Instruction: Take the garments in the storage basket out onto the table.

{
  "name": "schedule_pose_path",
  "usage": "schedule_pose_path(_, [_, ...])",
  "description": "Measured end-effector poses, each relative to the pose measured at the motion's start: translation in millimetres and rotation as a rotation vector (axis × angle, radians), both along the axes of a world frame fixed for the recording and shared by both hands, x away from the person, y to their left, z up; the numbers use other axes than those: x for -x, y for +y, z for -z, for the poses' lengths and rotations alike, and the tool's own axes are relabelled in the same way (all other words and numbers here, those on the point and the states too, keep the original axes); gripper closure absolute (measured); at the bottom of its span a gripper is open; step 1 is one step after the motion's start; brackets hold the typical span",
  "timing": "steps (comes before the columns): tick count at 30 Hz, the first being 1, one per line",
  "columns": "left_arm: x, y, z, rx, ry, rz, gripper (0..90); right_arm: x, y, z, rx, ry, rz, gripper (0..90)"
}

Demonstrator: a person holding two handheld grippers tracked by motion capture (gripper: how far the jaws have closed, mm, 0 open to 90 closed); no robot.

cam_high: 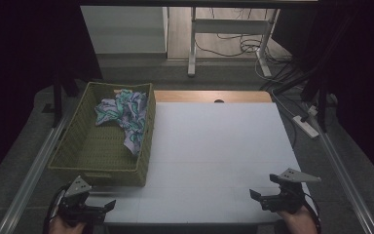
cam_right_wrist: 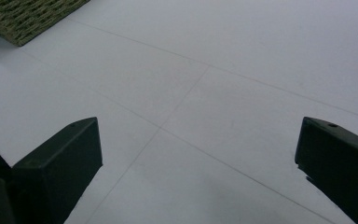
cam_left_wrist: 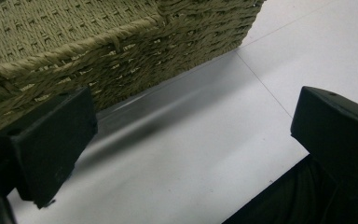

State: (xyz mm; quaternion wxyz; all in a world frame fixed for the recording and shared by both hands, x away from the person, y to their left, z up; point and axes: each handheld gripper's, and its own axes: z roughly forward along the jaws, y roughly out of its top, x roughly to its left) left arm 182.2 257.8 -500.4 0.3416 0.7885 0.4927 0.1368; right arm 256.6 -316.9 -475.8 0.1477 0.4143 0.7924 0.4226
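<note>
woven olive basket point(cam_high: 80, 146) at the desk's point(cam_high: 214, 146) left holds the patterned cloth point(cam_high: 124, 114), which is best reached from above by the left gripper point(cam_high: 99, 208), both it and the right gripper point(cam_high: 264, 194) kept with fingers spread, empty.

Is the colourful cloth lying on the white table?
No, the crumpled teal-and-purple patterned cloth lies inside the green woven basket, not on the white table.
</note>
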Motion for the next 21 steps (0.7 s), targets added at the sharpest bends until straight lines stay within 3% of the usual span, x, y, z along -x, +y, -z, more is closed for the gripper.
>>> schedule_pose_path(5, [-0.9,2.6,0.2,0.025,0.007,0.001,0.0,-1.8,0.0,0.8,0.016,0.001,0.008,0.4])
schedule_pose_path(14, [-1.6,1.5,0.5,0.016,0.015,0.005,0.0,-4.9,3.4,2.8,0.038,0.040,-0.023,0.2])
schedule_pose_path(21, [-1.8,1.3,0.4,0.013,0.017,0.005,0.0,-6.3,2.6,3.4,0.028,0.058,-0.032,0.3])
